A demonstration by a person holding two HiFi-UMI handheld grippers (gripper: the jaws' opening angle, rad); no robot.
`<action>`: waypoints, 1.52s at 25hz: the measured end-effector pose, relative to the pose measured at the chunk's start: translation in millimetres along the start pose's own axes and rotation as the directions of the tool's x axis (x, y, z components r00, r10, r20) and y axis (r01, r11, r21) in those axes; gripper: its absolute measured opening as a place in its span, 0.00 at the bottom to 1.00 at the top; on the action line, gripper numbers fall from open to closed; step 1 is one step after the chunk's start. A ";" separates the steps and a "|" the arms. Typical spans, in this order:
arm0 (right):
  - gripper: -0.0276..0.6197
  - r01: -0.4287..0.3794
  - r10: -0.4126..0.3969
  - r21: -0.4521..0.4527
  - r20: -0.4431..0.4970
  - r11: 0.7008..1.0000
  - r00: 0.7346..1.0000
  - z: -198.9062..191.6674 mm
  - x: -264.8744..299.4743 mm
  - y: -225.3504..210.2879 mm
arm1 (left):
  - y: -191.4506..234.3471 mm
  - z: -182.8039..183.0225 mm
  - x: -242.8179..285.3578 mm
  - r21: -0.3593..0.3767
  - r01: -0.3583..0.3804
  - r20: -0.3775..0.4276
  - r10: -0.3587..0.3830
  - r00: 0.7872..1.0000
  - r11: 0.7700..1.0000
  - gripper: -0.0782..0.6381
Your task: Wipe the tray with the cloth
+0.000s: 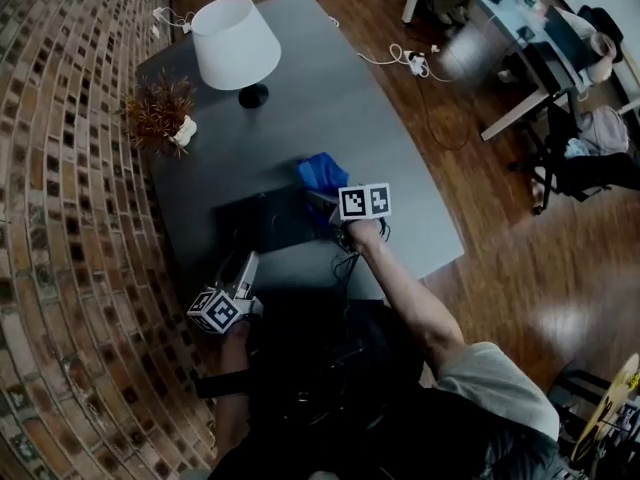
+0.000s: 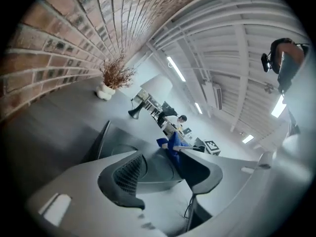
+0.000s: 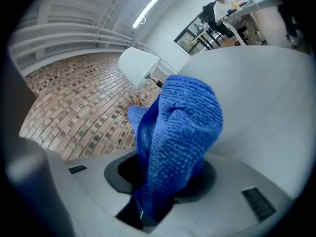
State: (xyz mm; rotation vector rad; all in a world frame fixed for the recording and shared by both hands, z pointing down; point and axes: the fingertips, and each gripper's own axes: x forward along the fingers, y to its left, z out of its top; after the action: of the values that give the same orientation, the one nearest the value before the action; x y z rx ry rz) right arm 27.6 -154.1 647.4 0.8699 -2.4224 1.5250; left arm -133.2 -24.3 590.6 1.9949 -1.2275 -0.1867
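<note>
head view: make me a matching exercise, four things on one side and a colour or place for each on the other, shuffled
1 cloth
2 lamp
3 plant
4 tray

a white shade
b dark and flat
c brown twigs
d blue, held in the right gripper

Pairs: 1-d, 2-a, 3-c, 4-b

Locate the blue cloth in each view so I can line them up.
Head view: cloth at centre, just beyond the right gripper, by the dark tray's far right corner.
Left gripper view: cloth small, near centre, beyond the jaws.
Right gripper view: cloth fills the centre, pinched in the jaws.
Shared landmark: white lamp.
</note>
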 end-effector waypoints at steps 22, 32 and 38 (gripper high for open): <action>0.27 -0.172 -0.688 -0.981 -0.184 0.086 0.702 -54.5 1.2 -60.7 | 8.5 -48.5 -7.4 -0.125 -0.034 -0.080 0.024 0.997 0.992 0.42; 0.28 -0.606 -0.583 -0.793 -0.465 -0.059 0.666 -198.1 -98.8 -10.3 | 13.9 -51.6 -1.0 -0.254 -0.051 -0.035 0.044 0.998 0.966 0.42; 0.28 -0.072 -0.313 -0.886 -0.237 0.459 0.920 -32.9 -88.4 4.4 | 26.8 -49.2 -7.5 -0.431 -0.087 0.030 0.110 0.993 0.898 0.43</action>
State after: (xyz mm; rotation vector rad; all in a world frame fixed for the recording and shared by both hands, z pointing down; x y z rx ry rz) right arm 92.0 -89.7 622.8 0.4218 -2.2765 0.1429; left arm -131.9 1.6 640.8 1.5498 -1.1970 -0.4257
